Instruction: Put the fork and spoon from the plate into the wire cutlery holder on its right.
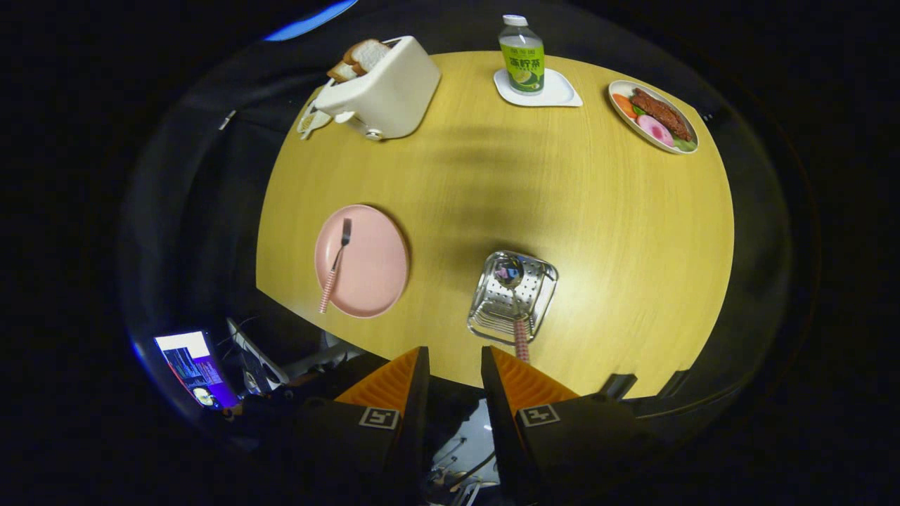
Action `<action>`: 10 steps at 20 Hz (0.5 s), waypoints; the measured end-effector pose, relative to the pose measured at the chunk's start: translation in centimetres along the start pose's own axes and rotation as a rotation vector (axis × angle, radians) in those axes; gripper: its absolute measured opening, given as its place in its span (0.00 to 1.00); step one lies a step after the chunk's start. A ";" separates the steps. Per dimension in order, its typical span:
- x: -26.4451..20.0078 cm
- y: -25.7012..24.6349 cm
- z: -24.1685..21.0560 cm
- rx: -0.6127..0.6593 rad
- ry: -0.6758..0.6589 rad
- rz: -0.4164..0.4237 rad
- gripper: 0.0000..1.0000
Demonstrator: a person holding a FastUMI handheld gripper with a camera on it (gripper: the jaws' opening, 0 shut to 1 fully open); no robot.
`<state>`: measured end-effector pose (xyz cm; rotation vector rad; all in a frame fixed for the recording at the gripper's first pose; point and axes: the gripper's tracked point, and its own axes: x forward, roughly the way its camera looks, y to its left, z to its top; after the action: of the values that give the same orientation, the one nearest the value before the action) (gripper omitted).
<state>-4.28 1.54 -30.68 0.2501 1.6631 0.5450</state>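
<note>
A fork [336, 263] with a striped pink handle lies on the left half of the pink plate [376, 270], well to the left of and beyond my fingers. To the plate's right stands the wire cutlery holder [492, 309]. A spoon [508, 271] rests inside it, bowl at the far end. Its striped handle [521, 341] pokes over the near rim toward my right finger. My gripper [454, 351] hovers high above the table's near edge, open, with nothing between the fingers. The holder is just ahead of the right fingertip.
On the far side of the wooden table [598, 232] are a white toaster [387, 91] with bread slices, a green-labelled bottle [522, 56] on a white coaster, and a plate of food [652, 116]. A lit screen [193, 369] sits below the table's near left edge.
</note>
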 end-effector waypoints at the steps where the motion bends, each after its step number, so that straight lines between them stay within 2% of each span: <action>1: 0.1 1.5 -0.1 -0.003 -0.019 0.023 0.47; 5: 1.6 7.8 -0.5 -0.015 -0.057 0.090 0.47; 10: 6.2 14.6 -0.8 -0.022 -0.043 0.159 0.47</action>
<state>-8.20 16.82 -28.93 0.3775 1.6032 0.6722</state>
